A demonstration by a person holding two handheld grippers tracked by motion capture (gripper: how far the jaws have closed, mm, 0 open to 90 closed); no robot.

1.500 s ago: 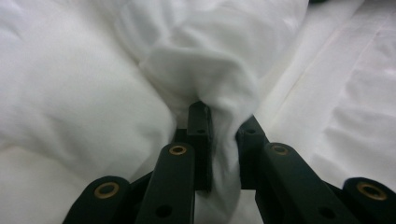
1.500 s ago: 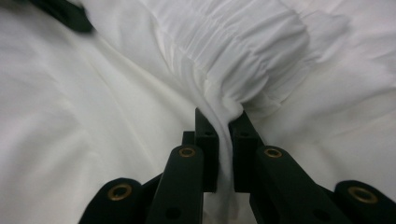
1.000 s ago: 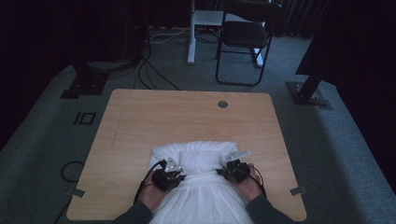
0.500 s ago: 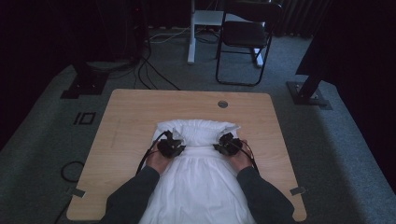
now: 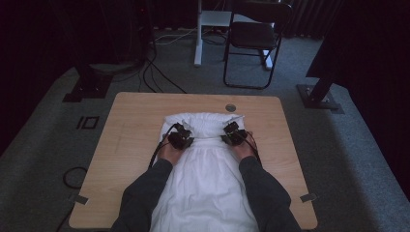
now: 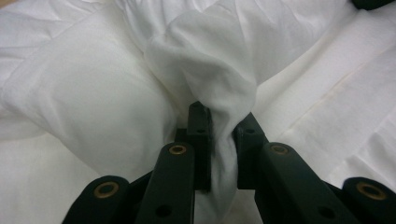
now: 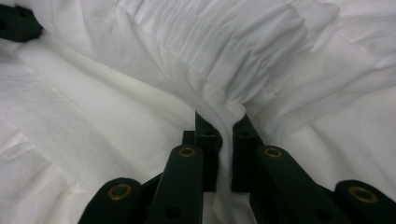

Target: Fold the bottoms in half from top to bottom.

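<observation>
You have two grippers on one white cotton cloth garment (image 5: 205, 188), which lies on the light wooden tabletop (image 5: 130, 125) and hangs off its near edge between your two dark sleeves. Your left gripper (image 5: 180, 137) is clamped on a bunched fold of the cloth; in the left gripper view the fabric is pinched between the black jaws (image 6: 219, 140). Your right gripper (image 5: 234, 133) is likewise closed on a pleated fold, seen squeezed thin in the right gripper view (image 7: 224, 140). The two grippers sit well apart, one near each side of the cloth. Past them, one folded-over band of cloth lies toward the far edge, just short of one round grey grommet (image 5: 230, 107). On the floor beyond stands one black folding chair (image 5: 254, 36).

Since a second ago both grippers moved away from you across the tabletop, carrying the fold farther up.
</observation>
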